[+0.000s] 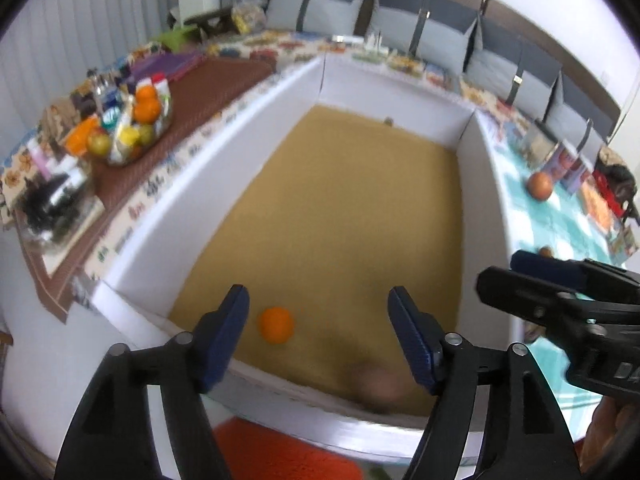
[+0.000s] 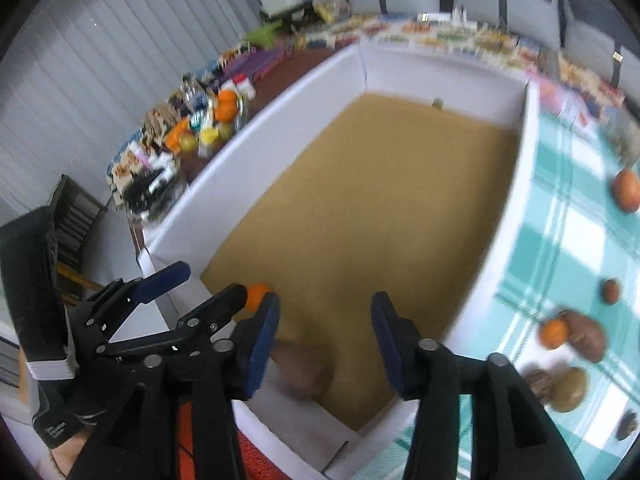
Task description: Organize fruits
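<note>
My left gripper point(image 1: 318, 312) hangs wide and empty over the white box point(image 1: 480, 216), where one orange point(image 1: 276, 324) and a blurred brown fruit point(image 2: 306, 376) lie. My right gripper point(image 2: 325, 330), also wide, must probably swing right for the loose fruits point(image 2: 576, 338) on the checked bench point(image 2: 576, 216). Cushions point(image 1: 432, 20) line the wall.

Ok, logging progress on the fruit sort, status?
Left gripper open, empty. Right gripper open, empty. One orange and a blurred brown fruit in the white box. More fruit on the checked cloth to the right.
</note>
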`<state>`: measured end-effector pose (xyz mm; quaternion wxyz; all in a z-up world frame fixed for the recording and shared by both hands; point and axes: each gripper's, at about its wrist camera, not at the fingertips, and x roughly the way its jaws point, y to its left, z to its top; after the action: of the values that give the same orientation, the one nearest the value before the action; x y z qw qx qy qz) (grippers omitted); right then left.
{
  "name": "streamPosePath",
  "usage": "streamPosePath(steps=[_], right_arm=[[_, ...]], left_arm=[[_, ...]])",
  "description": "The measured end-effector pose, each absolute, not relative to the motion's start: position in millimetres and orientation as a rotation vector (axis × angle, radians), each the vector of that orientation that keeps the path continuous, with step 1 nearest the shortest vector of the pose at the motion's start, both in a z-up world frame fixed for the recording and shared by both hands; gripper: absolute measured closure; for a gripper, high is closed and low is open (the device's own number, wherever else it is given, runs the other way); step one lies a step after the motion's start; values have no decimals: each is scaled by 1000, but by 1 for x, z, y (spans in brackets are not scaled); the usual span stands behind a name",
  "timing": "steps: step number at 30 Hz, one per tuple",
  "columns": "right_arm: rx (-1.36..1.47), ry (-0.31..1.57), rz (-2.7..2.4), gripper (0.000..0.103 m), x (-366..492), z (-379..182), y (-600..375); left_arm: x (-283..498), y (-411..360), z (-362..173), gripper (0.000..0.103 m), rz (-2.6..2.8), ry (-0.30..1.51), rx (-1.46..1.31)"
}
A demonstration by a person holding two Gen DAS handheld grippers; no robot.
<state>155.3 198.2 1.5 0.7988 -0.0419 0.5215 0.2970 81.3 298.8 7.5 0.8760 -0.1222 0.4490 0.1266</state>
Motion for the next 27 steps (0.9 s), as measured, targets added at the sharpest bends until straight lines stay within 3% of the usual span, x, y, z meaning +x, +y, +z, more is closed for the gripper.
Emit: streamPosePath(steps=[5,11,20,27], right_arm=[[-90,942,609,17,140,65,158],[-98,811,453,7,111,91,66],[-91,939,108,6,57,-16,-96],[-57,1001,-10,6,28,-78,-153]], left_arm=[[76,271,53,20,203,812,-257],[69,205,71,20,55,756,-263],[60,54,-10,20,-181,899,-170],[57,-5,-84,20,-198,1013,-28]])
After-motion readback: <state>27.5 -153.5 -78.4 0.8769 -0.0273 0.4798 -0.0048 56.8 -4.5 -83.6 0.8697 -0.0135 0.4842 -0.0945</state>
